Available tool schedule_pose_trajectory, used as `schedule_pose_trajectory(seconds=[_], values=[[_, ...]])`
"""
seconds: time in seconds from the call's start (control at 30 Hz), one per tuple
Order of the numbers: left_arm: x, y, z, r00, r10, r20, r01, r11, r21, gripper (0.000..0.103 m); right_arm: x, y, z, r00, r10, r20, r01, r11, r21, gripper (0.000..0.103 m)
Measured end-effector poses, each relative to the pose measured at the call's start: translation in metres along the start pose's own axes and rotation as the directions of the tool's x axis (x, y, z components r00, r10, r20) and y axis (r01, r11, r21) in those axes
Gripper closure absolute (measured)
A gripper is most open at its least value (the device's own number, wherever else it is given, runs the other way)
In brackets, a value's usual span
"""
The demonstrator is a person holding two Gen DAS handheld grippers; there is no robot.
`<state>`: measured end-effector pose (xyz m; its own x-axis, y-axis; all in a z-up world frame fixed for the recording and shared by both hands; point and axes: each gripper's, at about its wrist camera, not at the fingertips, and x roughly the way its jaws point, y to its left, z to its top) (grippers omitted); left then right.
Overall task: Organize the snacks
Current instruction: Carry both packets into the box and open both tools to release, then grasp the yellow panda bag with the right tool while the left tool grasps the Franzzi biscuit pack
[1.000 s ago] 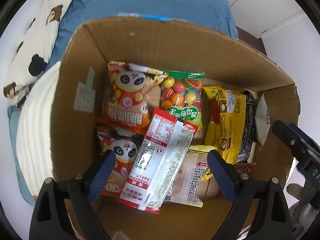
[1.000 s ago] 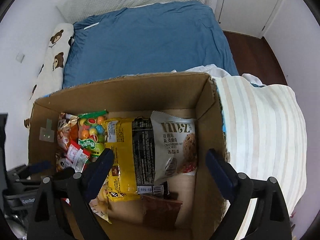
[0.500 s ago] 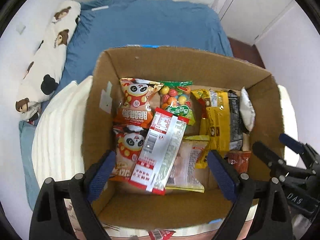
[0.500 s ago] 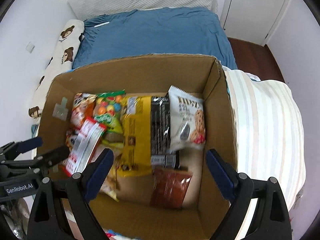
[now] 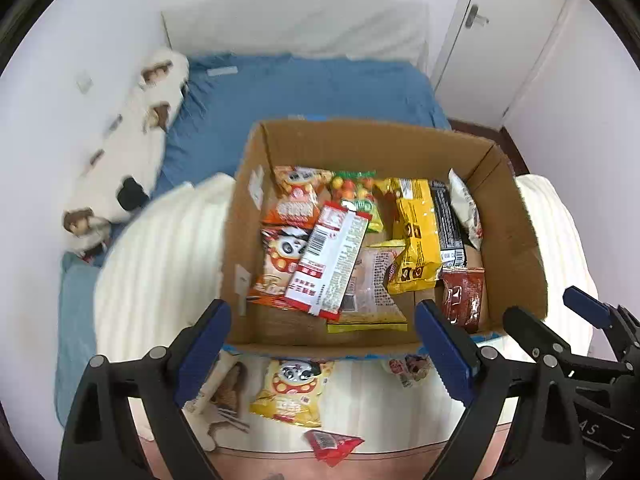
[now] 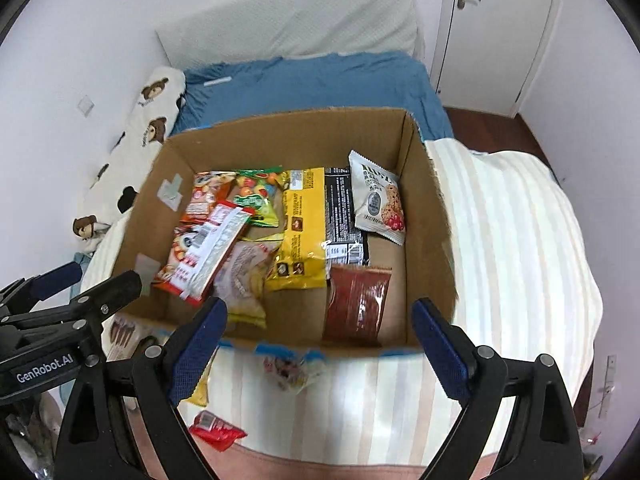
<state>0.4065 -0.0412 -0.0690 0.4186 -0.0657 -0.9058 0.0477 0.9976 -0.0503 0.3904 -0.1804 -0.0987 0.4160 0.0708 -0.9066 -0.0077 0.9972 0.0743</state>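
An open cardboard box (image 5: 512,248) (image 6: 428,240) stands on a striped blanket and holds several snack packets: a red-and-white packet (image 5: 332,256), a yellow bag (image 5: 416,240) (image 6: 304,228), a dark red packet (image 5: 464,296) (image 6: 356,304) and a white cookie packet (image 6: 378,200). Loose snacks lie in front of the box: a yellow panda packet (image 5: 292,392), a small red packet (image 5: 332,442) (image 6: 216,430), a white packet (image 5: 408,368) (image 6: 286,368). My left gripper (image 5: 324,352) is open and empty above the box's near edge. My right gripper (image 6: 316,348) is open and empty too.
The box sits on a striped cream blanket (image 6: 512,240) over a bed with a blue sheet (image 5: 312,92). A bear-print pillow (image 5: 132,148) lies along the left wall. A white door (image 6: 492,28) stands at the back right. A brown-printed packet (image 5: 224,396) lies front left.
Both grippers have pulled back and up from the box. More of the bed and the loose snacks in front of the box have come into view. The box contents stay put.
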Motion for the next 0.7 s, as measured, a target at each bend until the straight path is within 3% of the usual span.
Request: schedule_pose_trajectory(seconds=[0.13,0.37,0.57,0.7], values=[[-0.033,-0.003,-0.019,0.996,0.021,0.090,-0.022,1.000,0.016,0.009,-0.031,0.004,-0.019,0.998,-0.015,0.067,0.015,1.000,0.004,0.008],[-0.078,-0.003,-0.049,0.984,0.017,0.176,-0.022,0.999,0.028,0.009,-0.082,0.005,-0.051,0.988,-0.020,0.155,0.016,0.999,0.028,0.008],[-0.111,0.005,-0.077,0.968,0.012,0.252,-0.008,1.000,-0.016,0.009,-0.108,0.007,-0.080,0.982,-0.005,0.190,-0.005,0.999,0.053,0.008],[-0.115,0.020,-0.098,0.960,0.032,0.279,-0.016,0.998,-0.060,0.009,-0.108,0.010,-0.104,0.980,0.060,0.188,-0.072,0.996,0.058,0.008]])
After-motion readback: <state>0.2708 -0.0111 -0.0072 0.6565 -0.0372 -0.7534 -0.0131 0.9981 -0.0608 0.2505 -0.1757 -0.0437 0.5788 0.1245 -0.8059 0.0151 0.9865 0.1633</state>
